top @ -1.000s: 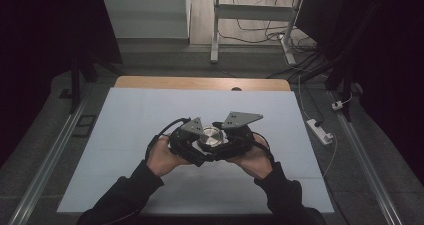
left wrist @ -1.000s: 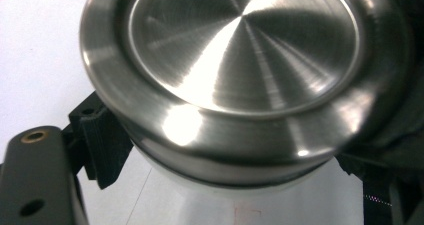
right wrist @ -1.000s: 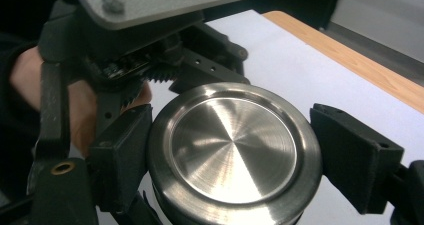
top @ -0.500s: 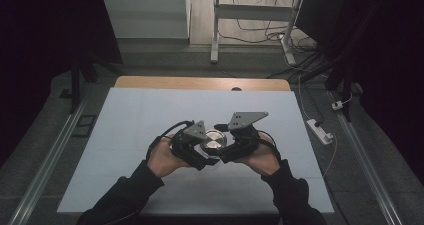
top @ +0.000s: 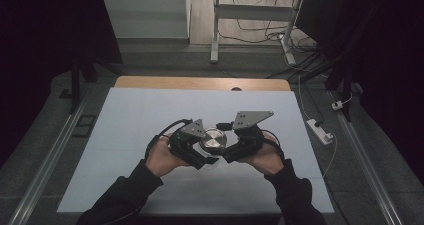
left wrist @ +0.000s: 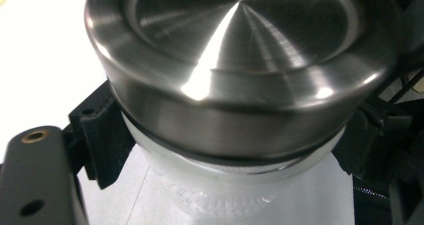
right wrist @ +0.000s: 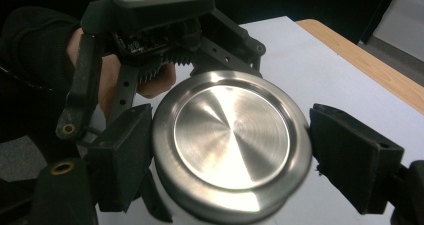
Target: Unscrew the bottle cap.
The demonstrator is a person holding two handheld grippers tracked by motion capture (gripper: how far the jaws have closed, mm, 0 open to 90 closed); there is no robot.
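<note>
Jar [left wrist: 225,195]: here it is, a clear glass body with a raised, knobbly pattern moulded into the wall, standing upright on the counter between both hands, near the middle and toward the person's edge.
Lid [top: 213,139]: brushed steel, round, with fine concentric rings spun into a shallow sunken centre and a smooth rolled rim; it sits on top of the jar, a thin dark ring showing just under its skirt.
Left gripper [top: 192,147]: black, angular, matte plastic, and it has the glass! In the left gripper view the flat black pads [left wrist: 102,135] clamp the jar's shoulder just below the lid, one on each side, jaws drawn in tight on it.
Right gripper [right wrist: 227,150]: coming in from the other side, its blocky, slightly rough pads [right wrist: 122,155] bracket the lid's rim. The near pad lies against the steel edge; the far pad looks to be touching it or a hair off, too close to call. Jaws narrow, closed about the lid.
Grey plates [top: 252,118]: flat three-cornered metal pieces with small holes, riding on top of each gripper.
Counter [top: 140,110]: a smooth, pale, matte sheet, with a strip of light wood along the far edge.
Sleeves [top: 125,195]: dark, soft fabric reaching to both wrists.
</note>
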